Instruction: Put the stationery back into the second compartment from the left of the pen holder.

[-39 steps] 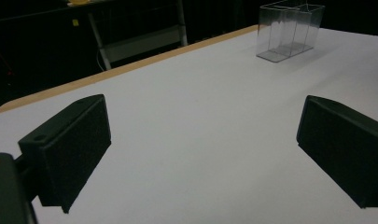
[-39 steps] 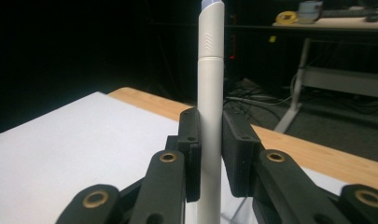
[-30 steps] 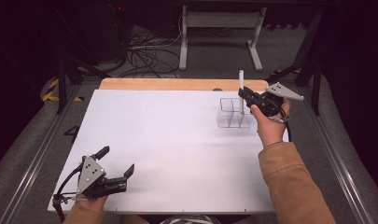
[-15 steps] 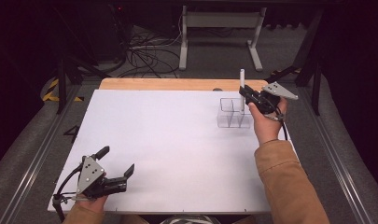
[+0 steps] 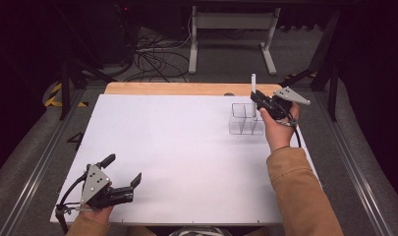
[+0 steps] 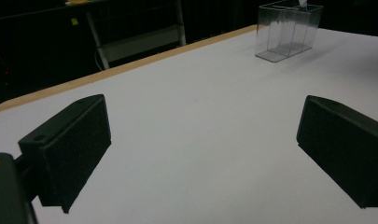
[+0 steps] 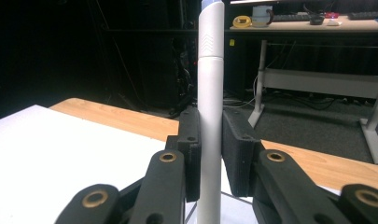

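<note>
My right gripper is shut on a white pen-like stick, held upright over a clear plastic box with compartments at the table's far right. In the right gripper view the white stick stands clamped between both black pads, its lower end hidden below the jaws. My left gripper rests open near the table's front left corner with nothing between its fingers. The clear box appears far off in the left gripper view, with a bit of the white stick over it.
The white tabletop spreads between the two grippers, with a wooden strip along its far edge. Cables and a table frame lie on the dark floor behind. A person's tan sleeve runs along the right side.
The right gripper with the white stick has shifted slightly, staying over the clear box. The left gripper has not moved.
</note>
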{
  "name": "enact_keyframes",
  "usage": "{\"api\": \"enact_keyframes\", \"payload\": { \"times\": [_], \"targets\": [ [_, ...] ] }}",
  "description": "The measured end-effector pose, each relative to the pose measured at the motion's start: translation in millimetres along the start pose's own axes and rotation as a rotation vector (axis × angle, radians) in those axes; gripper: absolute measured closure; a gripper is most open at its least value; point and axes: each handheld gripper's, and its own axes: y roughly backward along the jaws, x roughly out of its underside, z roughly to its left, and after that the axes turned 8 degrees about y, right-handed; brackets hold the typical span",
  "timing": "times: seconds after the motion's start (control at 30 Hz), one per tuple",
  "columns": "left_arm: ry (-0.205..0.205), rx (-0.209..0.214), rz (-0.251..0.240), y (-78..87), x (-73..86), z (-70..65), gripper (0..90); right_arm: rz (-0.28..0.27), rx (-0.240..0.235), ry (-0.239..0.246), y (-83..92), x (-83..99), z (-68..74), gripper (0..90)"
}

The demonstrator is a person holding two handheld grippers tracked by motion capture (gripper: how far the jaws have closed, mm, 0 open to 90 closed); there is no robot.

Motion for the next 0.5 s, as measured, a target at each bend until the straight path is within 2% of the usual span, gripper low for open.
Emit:
{"api": "enact_keyframes", "payload": {
  "times": [0.5],
  "targets": [
    [0.000, -0.002, -0.002, 0.0, 0.2, 0.8, 3.8, 0.039, -0.007, 0.051, -10.5, 11.6, 2.5, 78.5]
  ]
}}
